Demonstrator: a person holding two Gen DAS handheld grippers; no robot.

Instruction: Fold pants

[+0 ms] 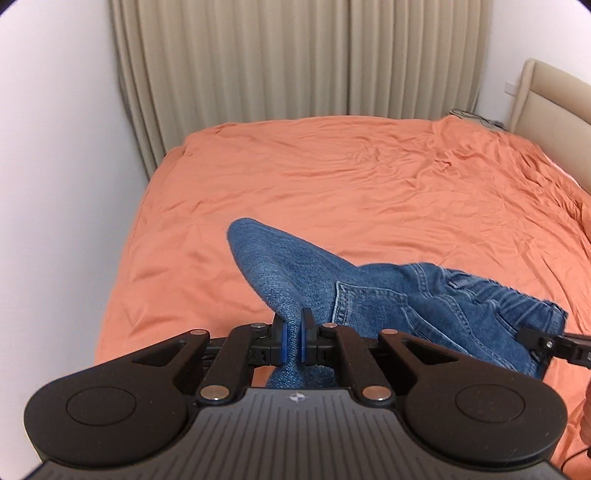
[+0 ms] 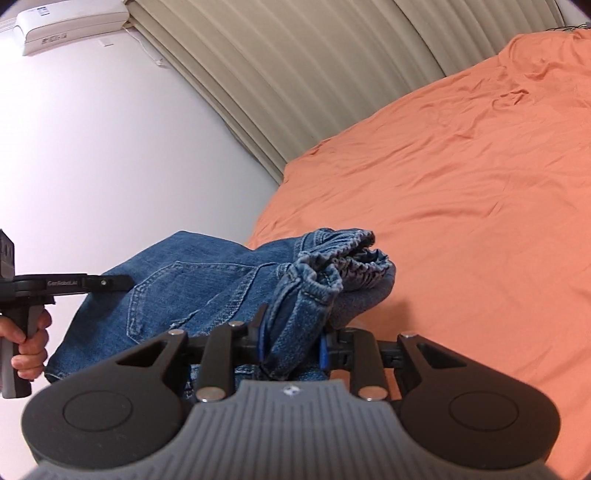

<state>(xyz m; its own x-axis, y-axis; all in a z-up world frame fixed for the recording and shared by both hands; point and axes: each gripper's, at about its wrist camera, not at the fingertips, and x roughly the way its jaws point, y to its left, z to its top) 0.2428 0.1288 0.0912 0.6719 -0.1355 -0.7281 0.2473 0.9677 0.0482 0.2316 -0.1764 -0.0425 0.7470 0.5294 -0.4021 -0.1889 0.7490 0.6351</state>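
Two grippers pinch the same jeans [image 1: 388,295], held up at the bottom centre of each frame above the bed. Nearest the lens, the left gripper [image 1: 293,339] presses its blue pads together on a narrow fold of denim, while the right gripper [image 2: 291,347] clamps a thicker bunch at the waistband. Behind them the jeans sag between the two, back pocket showing. Farther off lies the wrinkled orange sheet [image 1: 332,184], then beige curtains [image 1: 295,55] across the top, and an air conditioner [image 2: 70,24] at upper left.
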